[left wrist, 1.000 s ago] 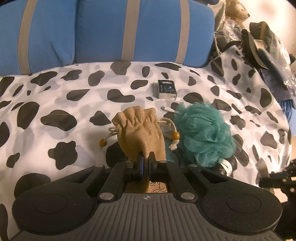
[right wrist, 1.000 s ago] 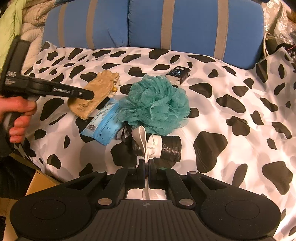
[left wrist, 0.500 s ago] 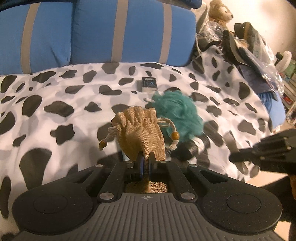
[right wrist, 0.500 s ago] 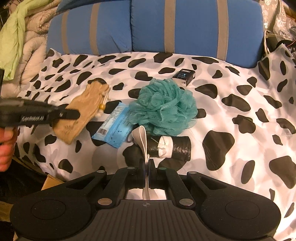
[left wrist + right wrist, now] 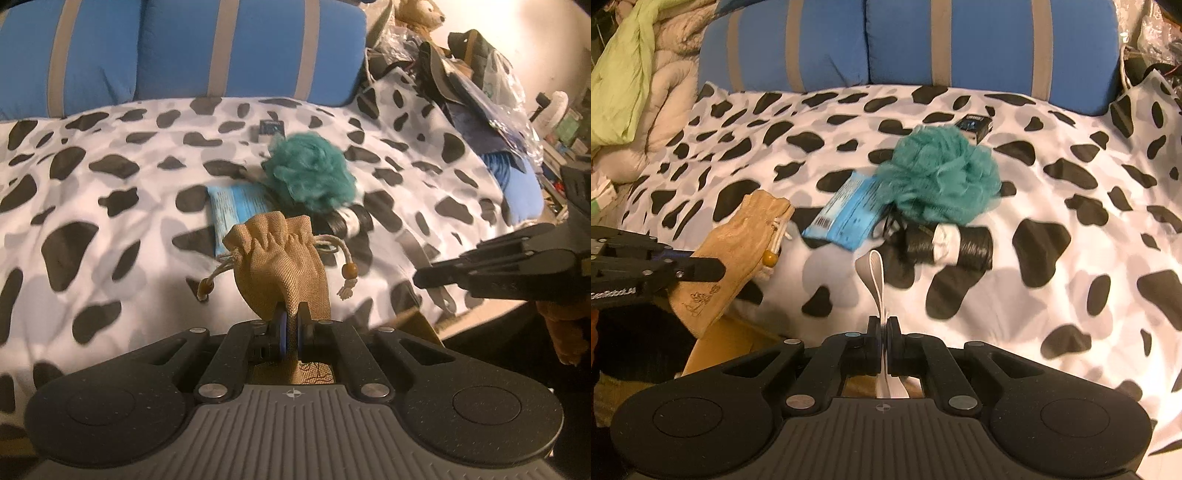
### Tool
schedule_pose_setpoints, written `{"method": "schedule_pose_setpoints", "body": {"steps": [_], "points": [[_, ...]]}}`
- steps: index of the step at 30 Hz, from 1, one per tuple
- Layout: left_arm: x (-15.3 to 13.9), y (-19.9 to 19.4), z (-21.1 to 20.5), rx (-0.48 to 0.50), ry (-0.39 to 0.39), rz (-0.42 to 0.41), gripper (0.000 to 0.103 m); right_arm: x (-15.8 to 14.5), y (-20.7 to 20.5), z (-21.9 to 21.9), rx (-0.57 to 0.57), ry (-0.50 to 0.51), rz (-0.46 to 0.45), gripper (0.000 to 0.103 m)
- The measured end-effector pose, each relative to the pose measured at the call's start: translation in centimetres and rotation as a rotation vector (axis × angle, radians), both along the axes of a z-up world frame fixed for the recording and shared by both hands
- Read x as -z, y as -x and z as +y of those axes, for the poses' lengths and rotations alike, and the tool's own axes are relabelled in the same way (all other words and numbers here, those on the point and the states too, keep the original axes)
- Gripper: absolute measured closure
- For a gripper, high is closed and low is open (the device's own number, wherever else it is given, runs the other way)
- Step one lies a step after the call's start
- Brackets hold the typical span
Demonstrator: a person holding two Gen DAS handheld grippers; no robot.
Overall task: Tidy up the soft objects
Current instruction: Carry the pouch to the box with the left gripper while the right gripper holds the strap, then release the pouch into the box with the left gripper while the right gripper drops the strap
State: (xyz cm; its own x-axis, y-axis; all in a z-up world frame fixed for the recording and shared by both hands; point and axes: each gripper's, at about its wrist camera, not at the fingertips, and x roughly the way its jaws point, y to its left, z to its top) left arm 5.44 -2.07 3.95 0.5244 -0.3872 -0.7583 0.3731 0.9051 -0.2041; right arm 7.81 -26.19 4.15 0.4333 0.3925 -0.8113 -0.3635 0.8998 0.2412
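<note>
while clamped: left gripper [image 5: 291, 322] on one pouch [image 5: 282, 262], right gripper [image 5: 882, 332] on one strap [image 5: 873, 275]; one loofah [image 5: 940, 173], one packet [image 5: 846, 216], one roll [image 5: 955, 245] on bed [image 5: 1071, 206].

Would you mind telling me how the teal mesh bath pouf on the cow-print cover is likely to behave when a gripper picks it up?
The teal mesh bath pouf is a puffy ball of gathered netting, so it probably weighs little for its bulk. The fingers would likely sink in and catch only some folds. It leans against the blue plastic packet and the black roll, so lifting it might nudge them.
</note>
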Motion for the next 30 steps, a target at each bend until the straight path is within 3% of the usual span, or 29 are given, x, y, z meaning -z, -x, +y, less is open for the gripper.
{"method": "schedule_pose_setpoints", "body": {"steps": [11, 14, 16, 19, 24, 30], "points": [[0.7, 4.1, -1.1, 0.044, 0.036, 0.083, 0.098, -0.4, 3.3, 0.3, 0.01, -0.001, 0.012, 0.098], [1.4, 4.4, -1.7, 0.064, 0.043, 0.129, 0.092, -0.4, 3.8, 0.3, 0.015, -0.001, 0.016, 0.098], [1.7, 4.4, -2.0, 0.061, 0.019, 0.143, 0.072, -0.5, 4.1, 0.3, 0.018, -0.001, 0.018, 0.098], [1.8, 4.5, -1.6, 0.016, 0.01, 0.144, 0.062, -0.5, 4.4, 0.4, 0.02, 0.002, 0.021, 0.098], [2.7, 3.6, -0.2, -0.107, -0.015, 0.19, 0.061, -0.2, 4.9, 0.7, 0.006, 0.016, 0.04, 0.098], [3.1, 3.6, -0.7, -0.096, -0.054, 0.21, 0.06, 0.3, 4.9, 0.9, -0.014, 0.01, 0.074, 0.098]]}}
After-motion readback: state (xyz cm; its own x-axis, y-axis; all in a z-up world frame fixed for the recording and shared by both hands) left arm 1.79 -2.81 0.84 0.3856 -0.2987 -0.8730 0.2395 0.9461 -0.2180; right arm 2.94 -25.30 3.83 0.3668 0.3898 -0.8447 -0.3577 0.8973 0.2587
